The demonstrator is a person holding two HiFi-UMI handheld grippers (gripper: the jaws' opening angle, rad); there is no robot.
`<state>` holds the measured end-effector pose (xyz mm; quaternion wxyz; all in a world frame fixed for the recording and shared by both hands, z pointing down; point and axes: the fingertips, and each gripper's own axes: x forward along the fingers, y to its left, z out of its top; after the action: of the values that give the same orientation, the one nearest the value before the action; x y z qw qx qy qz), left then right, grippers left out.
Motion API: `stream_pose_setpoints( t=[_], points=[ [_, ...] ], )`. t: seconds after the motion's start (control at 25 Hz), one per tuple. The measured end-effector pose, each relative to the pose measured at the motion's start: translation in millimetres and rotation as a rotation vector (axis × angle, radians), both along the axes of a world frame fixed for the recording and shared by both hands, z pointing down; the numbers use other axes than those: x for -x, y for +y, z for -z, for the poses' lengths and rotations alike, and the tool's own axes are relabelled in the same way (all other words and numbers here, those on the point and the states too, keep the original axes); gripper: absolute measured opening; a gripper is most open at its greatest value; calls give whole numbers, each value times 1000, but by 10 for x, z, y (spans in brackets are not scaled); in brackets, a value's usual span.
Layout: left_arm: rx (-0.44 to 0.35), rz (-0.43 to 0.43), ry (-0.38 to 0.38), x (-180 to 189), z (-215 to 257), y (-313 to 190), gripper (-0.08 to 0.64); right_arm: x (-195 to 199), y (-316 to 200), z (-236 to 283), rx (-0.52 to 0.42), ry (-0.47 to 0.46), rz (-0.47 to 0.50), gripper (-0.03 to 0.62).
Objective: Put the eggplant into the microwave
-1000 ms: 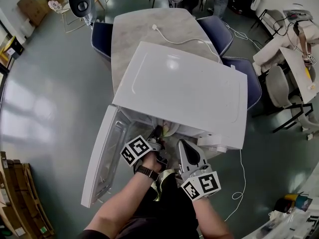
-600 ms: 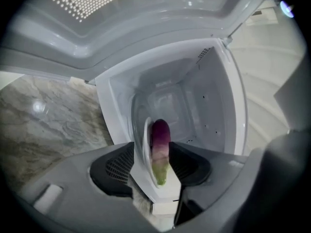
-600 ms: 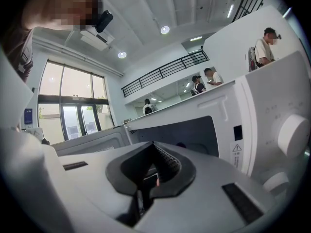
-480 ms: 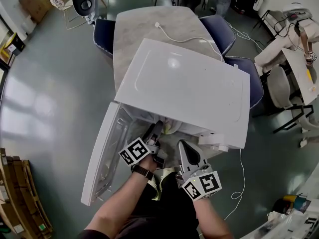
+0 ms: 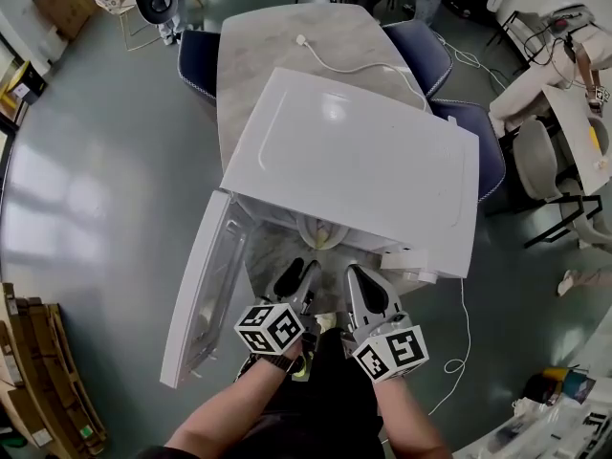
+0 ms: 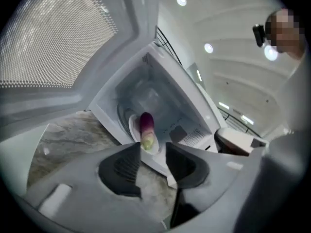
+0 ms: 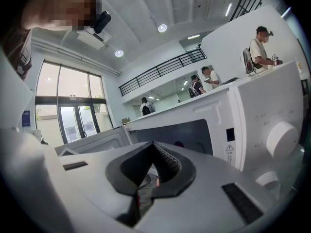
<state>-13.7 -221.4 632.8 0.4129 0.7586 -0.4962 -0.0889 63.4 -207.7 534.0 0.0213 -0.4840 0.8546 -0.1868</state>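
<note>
The white microwave (image 5: 354, 161) stands on a marble table with its door (image 5: 196, 295) swung open to the left. Inside, the eggplant (image 6: 146, 127), purple with a pale green end, lies on the white plate (image 6: 131, 125). My left gripper (image 5: 299, 273) (image 6: 153, 147) hangs just outside the opening, in front of the eggplant. Its jaws have just been opening and stand open with nothing between them. My right gripper (image 5: 356, 275) (image 7: 153, 143) is beside it to the right, shut and empty, facing the microwave's front.
The marble table (image 5: 277, 55) carries a white cable (image 5: 344, 70) behind the microwave. Blue chairs (image 5: 196, 70) (image 5: 421, 60) ring the table. The microwave's control knob (image 7: 282, 140) is on its right front. People (image 7: 260, 47) stand in the background.
The left gripper has pulled back out of the microwave toward me, rolled and opened, leaving the eggplant on the plate. The right gripper has kept still.
</note>
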Motion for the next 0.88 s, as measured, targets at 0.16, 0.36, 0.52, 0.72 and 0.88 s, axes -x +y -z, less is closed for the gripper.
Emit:
stream_pose_setpoints(
  t=[0.16,0.36,0.52,0.72,0.88],
  points=[
    [2,-69,-163,-149,-147,28,9,-12,22,-74,15,3,0,2],
    [26,-111,-232,-226,-332,-110,9,-5,9,-148,21,7,0,2],
    [35,-107,-266,-225,-410,-231,9,-23,-28,-182,17,7,-7,2],
    [19,-100,-273,-250,-418,-337,9,-48,-104,-252,15,10,-12,2],
    [8,-97,-280,-245,-428,-424,9,-15,-170,-321,16,14,-10,2]
  ],
)
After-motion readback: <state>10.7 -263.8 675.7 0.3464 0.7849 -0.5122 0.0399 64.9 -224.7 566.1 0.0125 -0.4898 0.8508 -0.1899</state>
